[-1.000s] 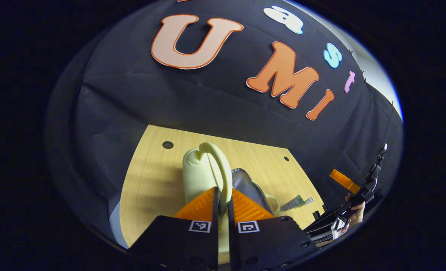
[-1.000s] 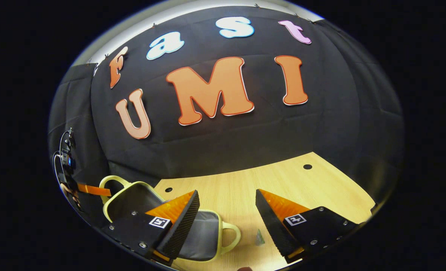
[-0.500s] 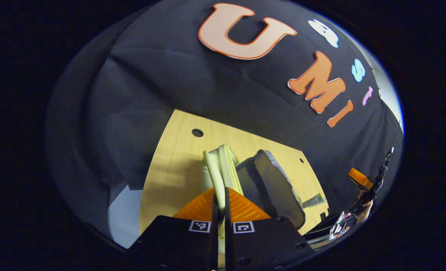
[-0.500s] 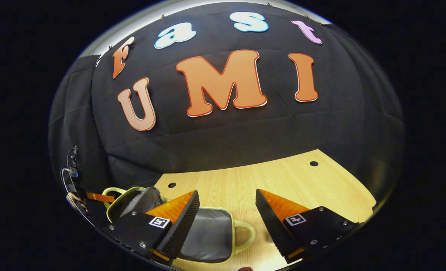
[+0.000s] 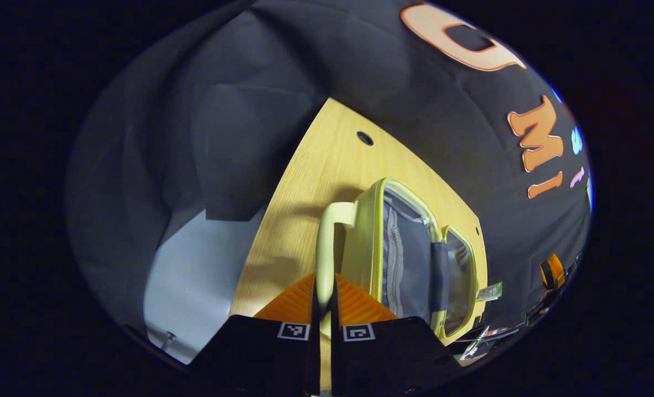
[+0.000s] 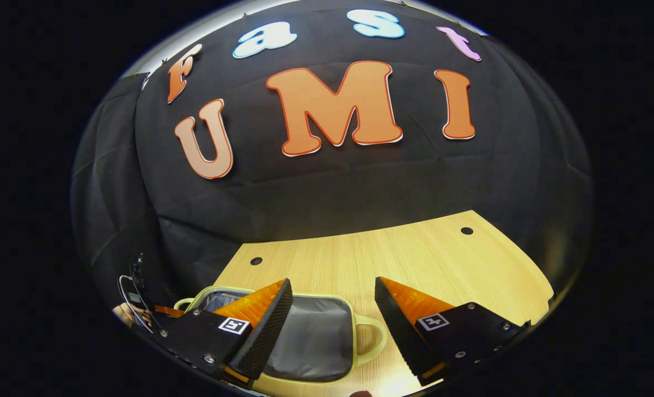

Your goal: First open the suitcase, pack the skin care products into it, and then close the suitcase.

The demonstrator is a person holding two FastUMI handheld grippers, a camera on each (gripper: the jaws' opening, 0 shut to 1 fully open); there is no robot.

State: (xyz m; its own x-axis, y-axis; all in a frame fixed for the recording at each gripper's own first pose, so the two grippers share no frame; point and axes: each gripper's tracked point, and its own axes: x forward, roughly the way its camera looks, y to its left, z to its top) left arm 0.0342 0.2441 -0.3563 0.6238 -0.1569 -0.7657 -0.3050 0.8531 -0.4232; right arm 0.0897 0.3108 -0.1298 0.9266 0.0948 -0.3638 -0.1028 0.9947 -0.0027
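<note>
One open suitcase (image 5: 409, 259) on table (image 5: 305, 209), left gripper (image 5: 325, 300) clamping its handle (image 5: 327, 248), right gripper (image 6: 332, 317) spread, perhaps one product (image 5: 489, 291).

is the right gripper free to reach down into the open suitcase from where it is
Probably yes. The right gripper is open and holds nothing, and the suitcase lies open just below it, grey lining bare. The left gripper grips the handle at the far side.

open suitcase (image 6: 305, 342) hogging the table's near left, bare wooden table (image 6: 415, 259) right of it, cloth wall (image 6: 332, 193) close behind
</note>
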